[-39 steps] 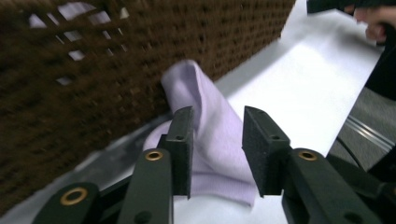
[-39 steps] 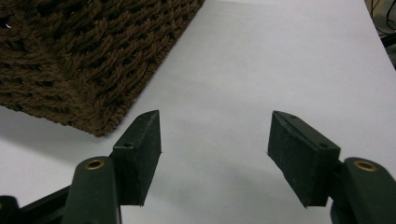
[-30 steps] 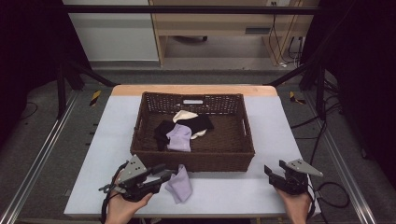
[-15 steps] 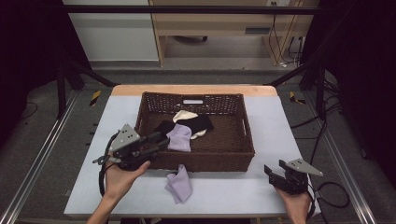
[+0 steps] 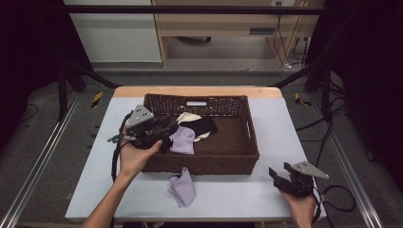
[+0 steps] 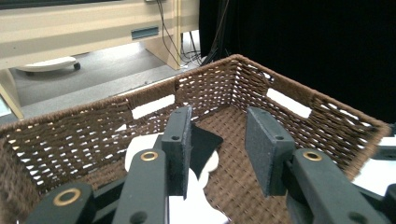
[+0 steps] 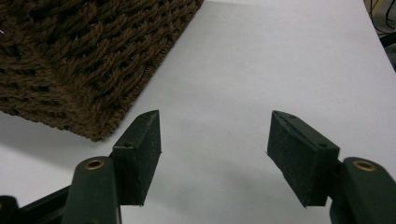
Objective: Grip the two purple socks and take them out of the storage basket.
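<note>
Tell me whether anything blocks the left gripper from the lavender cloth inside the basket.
Nothing visible does. The left gripper hangs over the basket's left rim, jaws apart and empty, having just narrowed slightly. The lavender cloth lies uncovered right beside its tips.

A dark brown woven basket (image 5: 204,164) sits on the white bench, long side toward the person, with slot handles in its walls. Inside, at its left half, small cloths lie bunched together: a lilac one (image 5: 183,140) nearest the front, a black one (image 5: 202,126) behind it, and a cream one (image 5: 188,117) at the back. Another lilac cloth (image 5: 182,188) lies crumpled on the bench just before the basket's front wall.
</note>
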### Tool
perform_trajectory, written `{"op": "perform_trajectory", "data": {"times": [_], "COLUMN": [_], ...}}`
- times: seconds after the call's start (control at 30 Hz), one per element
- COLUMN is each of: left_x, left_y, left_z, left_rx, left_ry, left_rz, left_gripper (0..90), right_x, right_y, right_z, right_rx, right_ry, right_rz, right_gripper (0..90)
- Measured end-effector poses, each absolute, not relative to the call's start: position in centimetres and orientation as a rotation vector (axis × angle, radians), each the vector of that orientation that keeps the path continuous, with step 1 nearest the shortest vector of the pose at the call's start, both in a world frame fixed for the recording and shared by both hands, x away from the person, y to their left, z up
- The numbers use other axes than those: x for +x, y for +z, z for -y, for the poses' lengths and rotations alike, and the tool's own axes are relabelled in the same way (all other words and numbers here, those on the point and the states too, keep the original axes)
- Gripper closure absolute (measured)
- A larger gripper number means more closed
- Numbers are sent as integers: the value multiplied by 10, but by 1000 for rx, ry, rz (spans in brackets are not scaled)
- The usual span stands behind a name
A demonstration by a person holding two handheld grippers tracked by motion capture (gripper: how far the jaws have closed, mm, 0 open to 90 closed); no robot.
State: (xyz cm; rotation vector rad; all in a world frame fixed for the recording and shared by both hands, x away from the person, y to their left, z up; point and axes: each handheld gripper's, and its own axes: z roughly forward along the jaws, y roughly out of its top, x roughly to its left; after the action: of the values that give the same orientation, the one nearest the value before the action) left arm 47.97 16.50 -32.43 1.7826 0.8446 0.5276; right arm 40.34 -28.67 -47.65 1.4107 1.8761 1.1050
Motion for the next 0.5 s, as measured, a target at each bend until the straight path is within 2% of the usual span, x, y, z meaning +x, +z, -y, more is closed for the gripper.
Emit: {"op": "perform_trajectory", "data": {"times": [0.5], "left_x": [530], "left_y": [-347], "left_z": [-159], "left_rx": [1803], "left_ry": [580], "left_rz": [-906], "left_gripper": [608], "right_x": [404], "right_y": [-476], "right_z": [287], "right_rx": [1415], "right_ry": [1114], "right_rz": [-1872], "right_gripper": [352]}}
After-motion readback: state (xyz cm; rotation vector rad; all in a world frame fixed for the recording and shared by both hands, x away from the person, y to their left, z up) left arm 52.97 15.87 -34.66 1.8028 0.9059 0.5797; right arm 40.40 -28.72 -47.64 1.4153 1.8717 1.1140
